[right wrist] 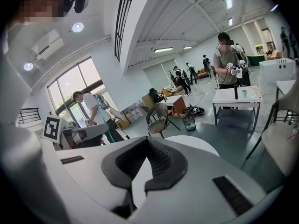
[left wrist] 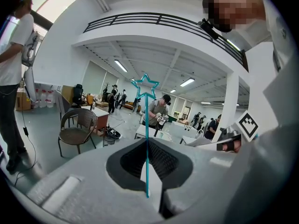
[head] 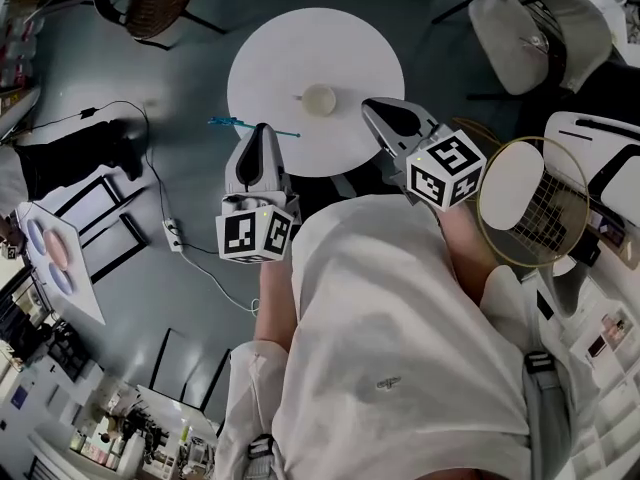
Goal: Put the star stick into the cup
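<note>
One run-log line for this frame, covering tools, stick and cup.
left tool: shut on star stick | right tool: shut, empty | cup: on round table, stick not yet in

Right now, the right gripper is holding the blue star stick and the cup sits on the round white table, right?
No, the left gripper is holding the blue star stick, as the left gripper view shows; the right gripper grips nothing. The cup does sit on the round white table.
</note>
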`<move>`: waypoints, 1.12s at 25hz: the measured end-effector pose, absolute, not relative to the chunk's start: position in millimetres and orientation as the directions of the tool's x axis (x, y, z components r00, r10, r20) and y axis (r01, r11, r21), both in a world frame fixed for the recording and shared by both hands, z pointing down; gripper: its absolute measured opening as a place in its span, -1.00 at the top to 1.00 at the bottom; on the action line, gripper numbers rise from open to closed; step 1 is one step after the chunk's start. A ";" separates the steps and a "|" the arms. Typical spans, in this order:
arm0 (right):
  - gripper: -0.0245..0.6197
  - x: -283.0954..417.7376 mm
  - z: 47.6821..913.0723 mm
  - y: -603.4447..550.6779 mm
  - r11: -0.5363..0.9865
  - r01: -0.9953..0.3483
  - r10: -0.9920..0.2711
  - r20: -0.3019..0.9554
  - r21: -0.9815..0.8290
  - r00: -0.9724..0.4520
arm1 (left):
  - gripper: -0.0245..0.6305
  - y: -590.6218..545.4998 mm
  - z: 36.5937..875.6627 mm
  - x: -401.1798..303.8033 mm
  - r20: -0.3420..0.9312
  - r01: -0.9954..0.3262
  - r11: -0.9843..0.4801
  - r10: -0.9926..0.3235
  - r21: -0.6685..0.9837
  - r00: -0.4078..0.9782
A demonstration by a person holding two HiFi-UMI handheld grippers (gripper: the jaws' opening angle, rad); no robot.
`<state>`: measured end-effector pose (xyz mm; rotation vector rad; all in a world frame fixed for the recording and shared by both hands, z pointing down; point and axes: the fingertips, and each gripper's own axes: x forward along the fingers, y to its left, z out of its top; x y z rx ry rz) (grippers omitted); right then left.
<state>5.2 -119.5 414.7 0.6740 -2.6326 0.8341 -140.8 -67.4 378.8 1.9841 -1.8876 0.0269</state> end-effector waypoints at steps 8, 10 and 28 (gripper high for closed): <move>0.90 7.6 420.3 -122.3 0.694 -0.577 -0.385 0.456 -0.430 -0.802 | 0.87 -103.0 394.6 -144.9 0.269 -0.947 -0.077 -0.949 0.313 0.166; 0.90 9.4 423.6 -122.8 0.680 -0.594 -0.395 0.467 -0.430 -0.791 | 0.87 -109.5 400.5 -143.3 0.269 -0.941 -0.090 -0.945 0.326 0.184; 0.90 -1.2 449.7 -121.2 0.654 -0.632 -0.390 0.530 -0.416 -0.753 | 0.87 -138.9 463.7 -155.9 0.310 -0.911 -0.102 -0.920 0.399 0.238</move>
